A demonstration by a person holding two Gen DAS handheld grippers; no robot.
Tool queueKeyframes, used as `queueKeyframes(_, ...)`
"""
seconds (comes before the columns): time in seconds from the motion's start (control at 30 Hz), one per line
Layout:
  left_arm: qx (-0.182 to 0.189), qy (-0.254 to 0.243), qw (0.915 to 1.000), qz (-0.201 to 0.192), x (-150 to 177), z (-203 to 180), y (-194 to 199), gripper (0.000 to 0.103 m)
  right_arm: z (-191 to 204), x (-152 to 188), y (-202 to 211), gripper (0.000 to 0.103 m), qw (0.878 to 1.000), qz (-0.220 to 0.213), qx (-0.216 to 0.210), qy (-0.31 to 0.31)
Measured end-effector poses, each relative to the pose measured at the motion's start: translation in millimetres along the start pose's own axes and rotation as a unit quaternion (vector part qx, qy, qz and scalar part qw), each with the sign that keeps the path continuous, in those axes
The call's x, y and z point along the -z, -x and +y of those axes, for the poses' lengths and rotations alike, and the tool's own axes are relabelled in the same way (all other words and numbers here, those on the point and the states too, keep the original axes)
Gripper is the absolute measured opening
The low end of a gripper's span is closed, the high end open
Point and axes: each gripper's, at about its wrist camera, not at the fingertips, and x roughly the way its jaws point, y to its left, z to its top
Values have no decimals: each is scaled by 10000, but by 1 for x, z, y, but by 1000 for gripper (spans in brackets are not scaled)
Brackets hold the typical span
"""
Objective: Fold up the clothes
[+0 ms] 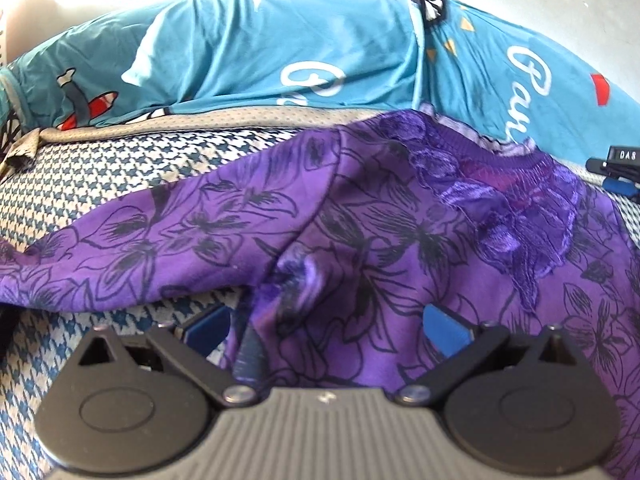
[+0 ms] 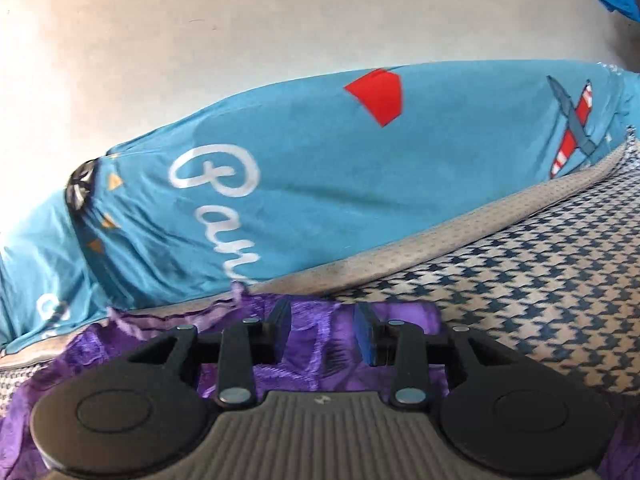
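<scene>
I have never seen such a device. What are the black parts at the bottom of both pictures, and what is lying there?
There is no robot. A person carries a hand-held gripper in each hand, and each has a camera looking along its two fingers. One picture comes from the left hand-held gripper, the other from the right hand-held gripper. Both are open over a purple flower-printed garment with lace trim and seem to grip nothing. The garment lies on a blue-and-white houndstooth cover, in front of a teal printed cloth.
</scene>
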Motion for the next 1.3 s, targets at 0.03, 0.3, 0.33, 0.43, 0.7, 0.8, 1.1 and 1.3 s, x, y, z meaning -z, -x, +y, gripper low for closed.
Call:
queueKeyframes(0.03, -38, 51, 10000, -23, -1, 4, 1, 103, 7, 3, -2, 34, 9999, 65, -109, 47)
queueKeyframes(0.3, -320, 330, 9989, -72, -7, 33, 7, 103, 66, 35, -12, 34, 9929, 570, -946, 446)
queueKeyframes(0.33, -324, 371, 9988, -52, -7, 36, 8, 103, 73, 40, -12, 34, 9909, 636, -1053, 540)
queueKeyframes(0.43, -303, 477, 9984, -48, -9, 46, 11, 103, 95, 56, -11, 34, 9853, 780, -1279, 818)
queueKeyframes(0.7, -304, 656, 9974, -67, -11, 73, 23, 103, 132, 87, -2, 41, 9816, 888, -1425, 911)
queueKeyframes(0.8, -369, 694, 9969, -101, -10, 83, 28, 103, 143, 96, 3, 43, 9819, 809, -1392, 1002)
queueKeyframes(1.1, -466, 906, 9947, -103, -8, 105, 33, 103, 157, 101, 15, 43, 9813, 370, -1203, 1456)
queueKeyframes(1.3, -456, 843, 9954, -4, -8, 100, 29, 103, 154, 108, 4, 43, 9801, 688, -1181, 1441)
